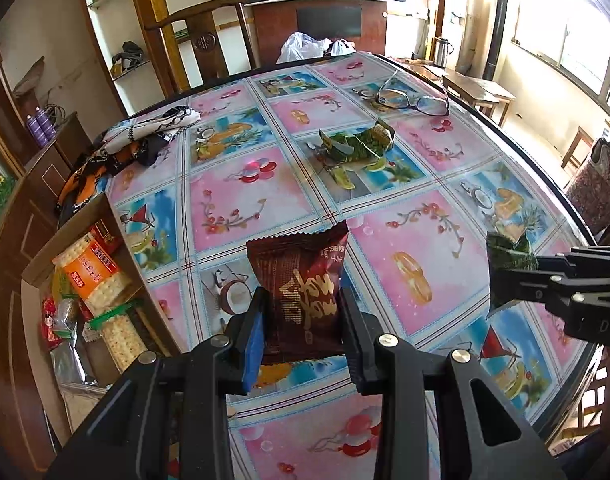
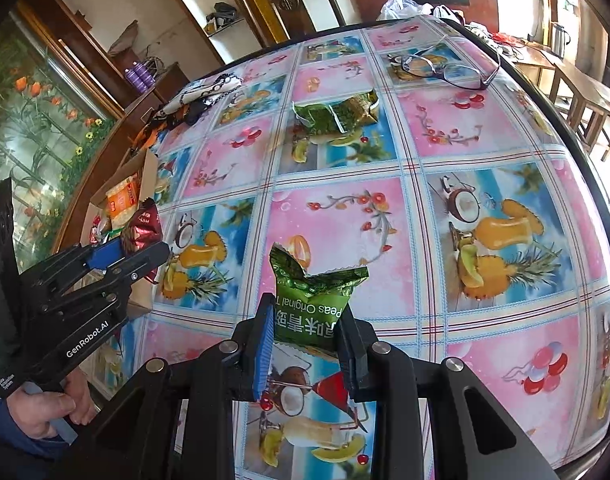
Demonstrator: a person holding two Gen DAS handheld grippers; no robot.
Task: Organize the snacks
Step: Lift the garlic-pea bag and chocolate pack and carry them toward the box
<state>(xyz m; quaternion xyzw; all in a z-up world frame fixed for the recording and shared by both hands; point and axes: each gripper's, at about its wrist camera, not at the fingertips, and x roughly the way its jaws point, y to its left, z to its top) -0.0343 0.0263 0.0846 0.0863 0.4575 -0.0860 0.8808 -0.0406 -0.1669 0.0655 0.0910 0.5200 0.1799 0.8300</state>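
One brown snack packet [image 1: 301, 288] clenched between the jaws of the left gripper [image 1: 301, 320], one green pea packet [image 2: 311, 308] clenched between those of the right gripper [image 2: 305, 340], two more green packets [image 1: 357, 142] far beyond both on the desk [image 1: 425, 208], one cardboard box [image 1: 105, 216] left of the jaws.

Open tablecloth [image 1: 425, 240] mid-table; green packets [image 1: 355, 142], glasses [image 1: 413, 100] beyond, snack box [image 1: 93, 288] left.

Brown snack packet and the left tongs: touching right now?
Touching. In the left wrist view the left tongs are shut on the brown snack packet, both pads pressing its sides and holding it clear of the table.
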